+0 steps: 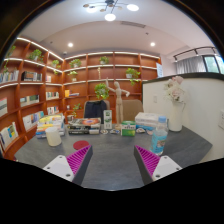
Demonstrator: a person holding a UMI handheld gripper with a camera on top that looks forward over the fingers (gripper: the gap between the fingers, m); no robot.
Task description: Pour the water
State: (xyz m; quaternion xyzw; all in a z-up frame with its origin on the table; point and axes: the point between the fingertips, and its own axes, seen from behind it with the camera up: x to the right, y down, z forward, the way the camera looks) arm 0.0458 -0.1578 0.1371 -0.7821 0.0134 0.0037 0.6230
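Not started yet: fingers (110, 160) wide open w/ nothing held, blue bottle (160, 135) on desk (110, 150) just ahead, cup (53, 136) far from bottle.

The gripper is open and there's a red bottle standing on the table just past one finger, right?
Almost. The gripper is open, and a bottle does stand on the table just beyond one finger, but the gripper view shows it is clear with a blue label, not red.

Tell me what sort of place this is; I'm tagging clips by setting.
Probably an office or showroom: lit wall shelves with books and plants, a grey table with boxes and a water bottle. The open claw holds nothing.
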